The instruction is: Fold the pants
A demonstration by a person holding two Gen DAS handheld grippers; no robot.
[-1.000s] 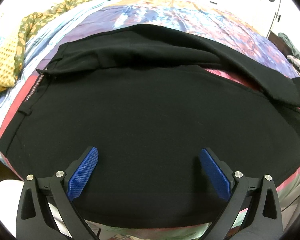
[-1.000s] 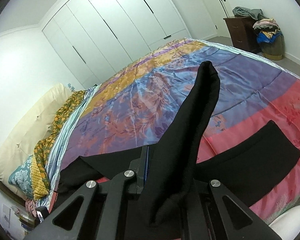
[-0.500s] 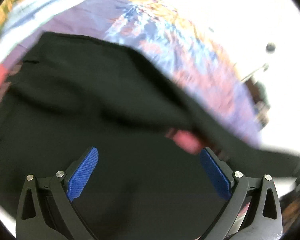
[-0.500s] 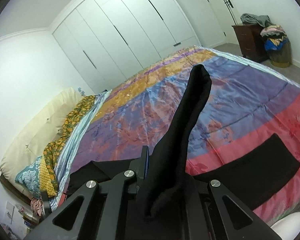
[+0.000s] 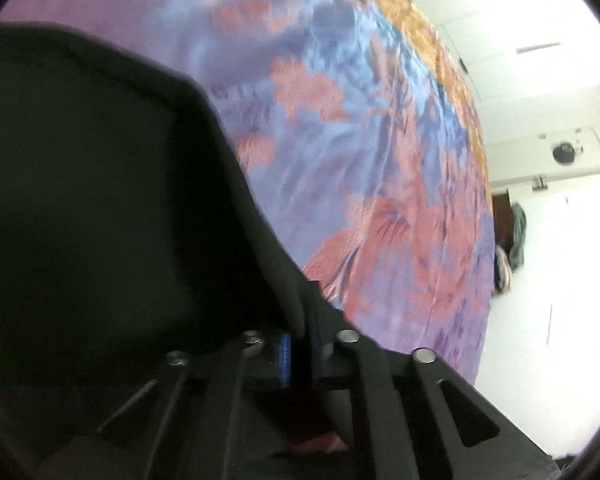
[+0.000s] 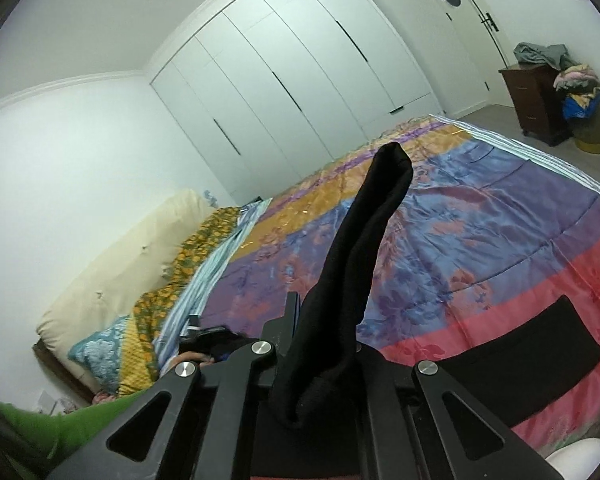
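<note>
The black pants (image 5: 100, 216) lie on a bed with a patterned purple, blue, orange and pink quilt (image 5: 380, 160). My left gripper (image 5: 298, 354) is shut on an edge of the pants, with black cloth filling the left of its tilted, blurred view. My right gripper (image 6: 320, 360) is shut on another part of the pants (image 6: 360, 264), and a bunched fold stands up between its jaws above the quilt (image 6: 480, 216). A flat black pant leg (image 6: 540, 348) lies on the pink band at the right.
White wardrobe doors (image 6: 300, 72) stand behind the bed. A cream headboard (image 6: 112, 272) and yellow patterned bedding (image 6: 180, 272) lie at the left. A dark dresser (image 6: 536, 96) with piled clothes stands at the far right. A green sleeve (image 6: 40, 432) shows at lower left.
My left gripper was open above the flat pants and has swung right, tilted, and shut on the pants' edge. My right gripper has lifted higher with its fold.
</note>
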